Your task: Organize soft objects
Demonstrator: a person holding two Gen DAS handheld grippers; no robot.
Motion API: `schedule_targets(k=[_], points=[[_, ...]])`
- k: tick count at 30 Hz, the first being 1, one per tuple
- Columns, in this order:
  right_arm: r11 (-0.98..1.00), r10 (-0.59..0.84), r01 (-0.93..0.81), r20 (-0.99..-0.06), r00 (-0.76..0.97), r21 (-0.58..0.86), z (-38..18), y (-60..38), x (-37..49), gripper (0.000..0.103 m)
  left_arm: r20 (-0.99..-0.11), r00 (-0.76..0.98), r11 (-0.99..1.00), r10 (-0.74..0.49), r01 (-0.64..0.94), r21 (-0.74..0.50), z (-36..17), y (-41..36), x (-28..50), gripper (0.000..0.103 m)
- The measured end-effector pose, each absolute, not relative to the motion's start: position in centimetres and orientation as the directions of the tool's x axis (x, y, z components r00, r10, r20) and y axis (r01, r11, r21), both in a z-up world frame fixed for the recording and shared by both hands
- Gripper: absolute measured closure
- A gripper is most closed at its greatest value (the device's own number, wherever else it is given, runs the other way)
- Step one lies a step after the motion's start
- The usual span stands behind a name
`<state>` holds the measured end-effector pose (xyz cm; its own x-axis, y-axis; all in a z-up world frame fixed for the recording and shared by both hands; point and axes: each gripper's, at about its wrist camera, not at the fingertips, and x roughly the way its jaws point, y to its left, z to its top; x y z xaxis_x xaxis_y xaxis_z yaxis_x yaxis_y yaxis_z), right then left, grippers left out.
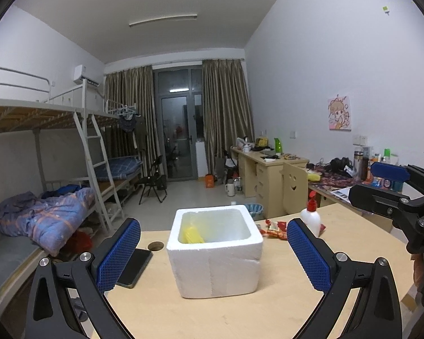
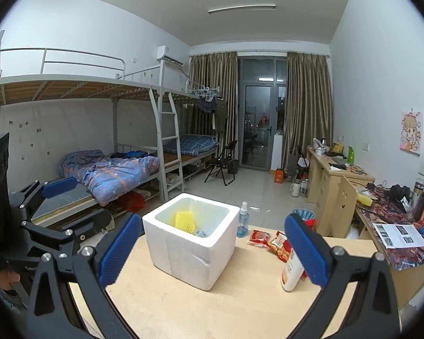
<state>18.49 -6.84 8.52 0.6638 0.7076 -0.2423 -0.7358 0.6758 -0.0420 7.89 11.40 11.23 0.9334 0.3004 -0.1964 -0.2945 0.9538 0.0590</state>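
Note:
A white foam box point(image 1: 216, 257) stands on the light wooden table point(image 1: 240, 316), also in the right wrist view point(image 2: 190, 243). A yellow foam net point(image 1: 193, 236) lies inside it, also seen from the right point(image 2: 185, 220), beside a small grey-blue item point(image 2: 202, 233). My left gripper point(image 1: 213, 254) is open and empty, its blue pads either side of the box, short of it. My right gripper point(image 2: 212, 250) is open and empty, held near the box. Red snack packets point(image 2: 271, 241) lie on the table right of the box.
A white bottle with a red cap point(image 1: 311, 217) stands right of the box, close to my right gripper's right finger point(image 2: 292, 265). A blue spray bottle point(image 2: 242, 220) stands behind the box. A black phone point(image 1: 134, 268) and a round hole point(image 1: 156, 245) are at the table's left.

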Motion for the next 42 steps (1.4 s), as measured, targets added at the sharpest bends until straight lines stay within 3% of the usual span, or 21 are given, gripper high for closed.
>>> schedule_targets(k=[22, 33, 42], points=[[0.691, 0.716, -0.723, -0.144, 0.682, 0.010, 4.2, -10.9, 15.2, 0.000, -0.077, 0.958, 0.961, 0.275, -0.274, 0.019, 6.7, 8.1, 3.0, 0.000], [0.713, 0.695, -0.699, -0.177, 0.697, 0.049, 0.0, -11.9, 15.3, 0.000, -0.078, 0.962, 0.963, 0.261, -0.264, -0.044, 2.6, 8.1, 2.4, 0.000], [0.714, 0.698, -0.693, -0.183, 0.692, 0.100, -2.2, -12.7, 15.1, 0.000, -0.133, 0.946, 0.948, 0.294, -0.307, -0.086, -0.2, 8.8, 3.2, 0.000]])
